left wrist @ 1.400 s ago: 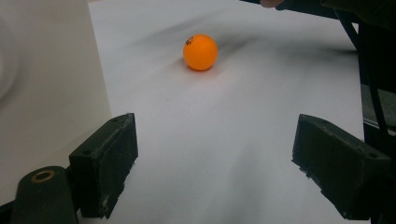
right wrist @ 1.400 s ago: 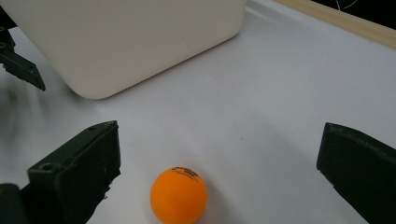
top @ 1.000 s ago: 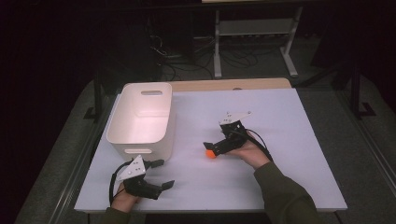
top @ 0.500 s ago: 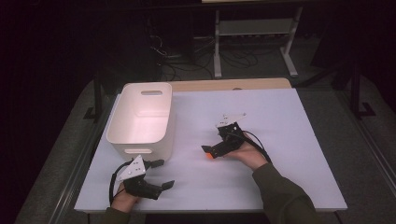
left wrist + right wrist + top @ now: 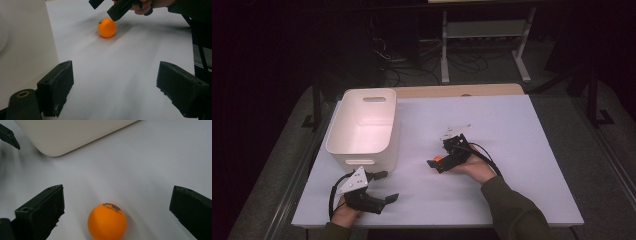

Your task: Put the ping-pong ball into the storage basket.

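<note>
The orange ball point(image 5: 107, 221) sits on the white table point(image 5: 532, 150), near the white bin point(image 5: 362, 125). The right gripper point(image 5: 438, 164) is low over the ball, with its jaws wide apart and the ball between them, not touched yet. It looks like the grab step. Next, the jaws need to close on the ball gently so it does not roll off. The left gripper point(image 5: 384, 186) waits near the table's front edge, jaws open and holding nothing.
</note>
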